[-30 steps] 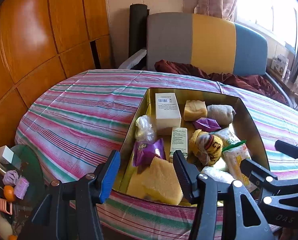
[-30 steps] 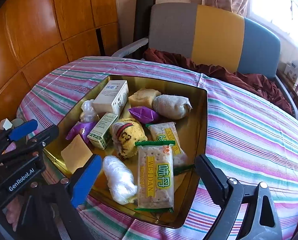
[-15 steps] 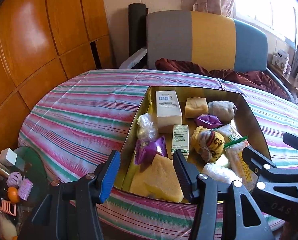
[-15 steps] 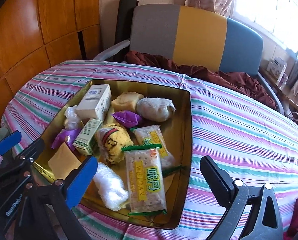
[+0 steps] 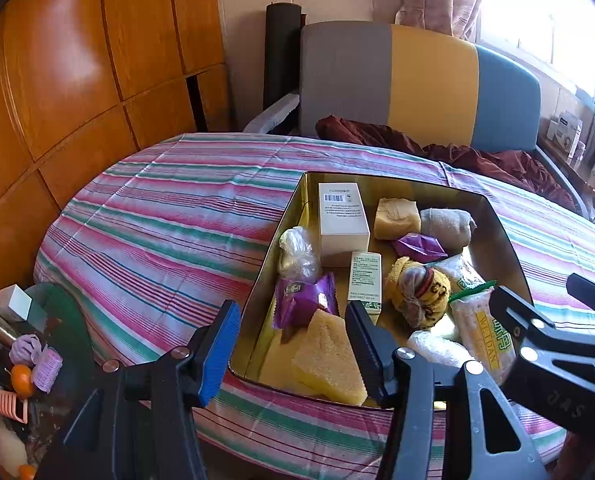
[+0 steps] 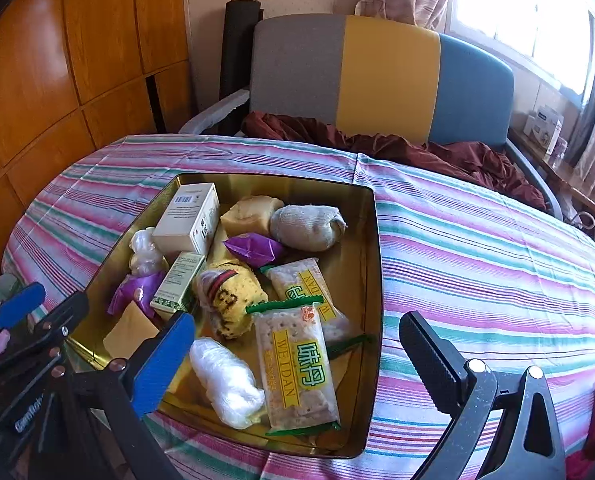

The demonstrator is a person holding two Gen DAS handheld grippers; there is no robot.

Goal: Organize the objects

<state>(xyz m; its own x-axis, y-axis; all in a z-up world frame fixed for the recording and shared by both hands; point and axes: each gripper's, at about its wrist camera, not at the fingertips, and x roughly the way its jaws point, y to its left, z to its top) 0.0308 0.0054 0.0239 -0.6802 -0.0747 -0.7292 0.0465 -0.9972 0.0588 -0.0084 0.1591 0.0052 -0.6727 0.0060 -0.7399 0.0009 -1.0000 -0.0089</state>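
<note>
Hovering above the near edge of a table spread with a pink, green and white striped cloth (image 5: 145, 232), two hand-held grippers face a shallow gold metal tray (image 6: 371, 256) crowded with small items. At the left, the left gripper (image 5: 293, 350) holds nothing, its blue and black jaws partly apart over the tray's near-left corner, just above a yellow sponge wedge (image 5: 329, 360) and a purple foil snack packet (image 5: 303, 304). Behind these lie a tall white carton with a barcode (image 5: 342, 216) and a slim green-printed box (image 5: 364, 280). To the right, the right gripper (image 6: 297, 356) is empty too; its jaws have just been opening and now stand wide, framing a clear cracker packet with yellow lettering (image 6: 297, 364) and a white plastic-wrapped bundle (image 6: 225, 380). A good pick would probably bring the wide jaws straight down across the cracker packet's narrow width, closing gently so the crackers do not break, while the left gripper keeps clear.
</note>
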